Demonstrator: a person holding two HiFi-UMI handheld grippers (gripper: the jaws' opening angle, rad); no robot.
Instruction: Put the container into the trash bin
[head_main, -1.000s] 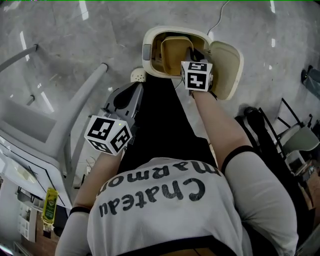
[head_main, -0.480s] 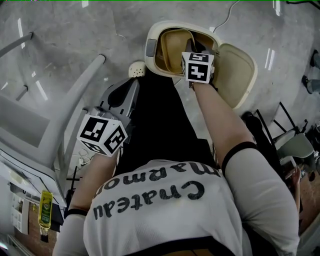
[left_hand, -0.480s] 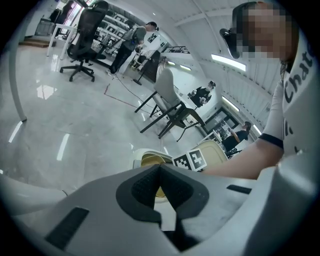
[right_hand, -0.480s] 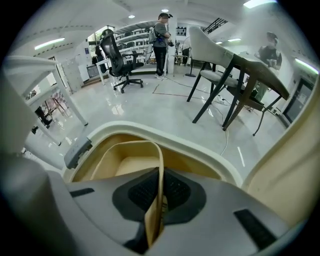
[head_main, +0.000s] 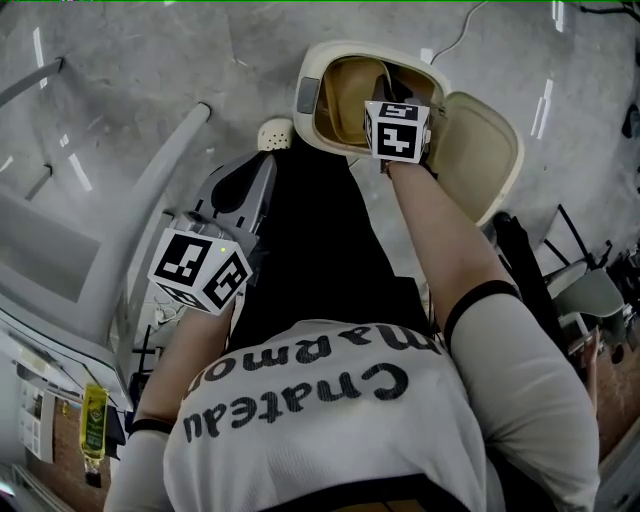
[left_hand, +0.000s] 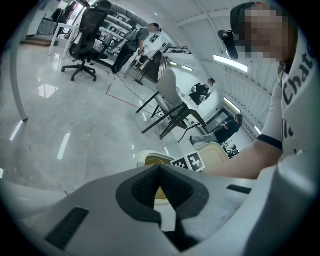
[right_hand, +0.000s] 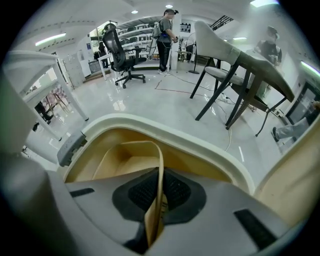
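Little has shifted in the last second: the right gripper (head_main: 390, 115) has crept a touch further over the mouth of the trash bin (head_main: 312, 62), while the left gripper (head_main: 250, 190) has drifted slightly outward. From the head view, the container (head_main: 345, 95) hangs just ahead of the right gripper, already inside the bin's opening, with the lid (head_main: 490, 150) flung open to that gripper's right. The left gripper waits well behind. In the left gripper view its jaws are pressed together on nothing, the bin far ahead of them. In the right gripper view, the right gripper (right_hand: 159, 202) is clenched on the container's thin wall (right_hand: 125, 160), which stands upright just ahead, down within the bin. To my eye only the drop is left. I'd part the jaws over the middle of the opening so it falls straight, then lift up and away from the lid.
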